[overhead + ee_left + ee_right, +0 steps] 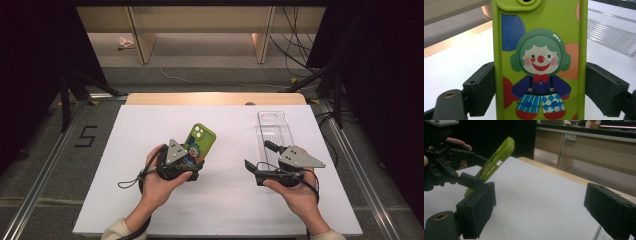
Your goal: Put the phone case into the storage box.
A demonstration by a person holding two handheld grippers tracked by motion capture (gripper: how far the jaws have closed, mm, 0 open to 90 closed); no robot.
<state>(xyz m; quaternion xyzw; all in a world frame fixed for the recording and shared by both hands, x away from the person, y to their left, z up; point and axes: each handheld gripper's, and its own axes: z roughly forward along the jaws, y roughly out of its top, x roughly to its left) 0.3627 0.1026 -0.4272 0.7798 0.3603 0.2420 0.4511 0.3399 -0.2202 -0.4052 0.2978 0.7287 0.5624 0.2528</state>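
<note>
While the left gripper [192,161] clamps a green phone case [198,144] by its two long edges at the centre of the high view, the right gripper [255,156] hangs at the lower right with its jaws spread wide and nothing between them. In the left gripper view the case [540,60], printed with a clown, stands upright between the black pads [482,88], which press on both sides. The right gripper view shows it tilted, its lower end off the white table [536,195]. Both hands come in from the bottom edge, palms curled around the grips. A clear plastic tray [274,130] lies flat at the upper right, just beyond the right gripper.
</note>
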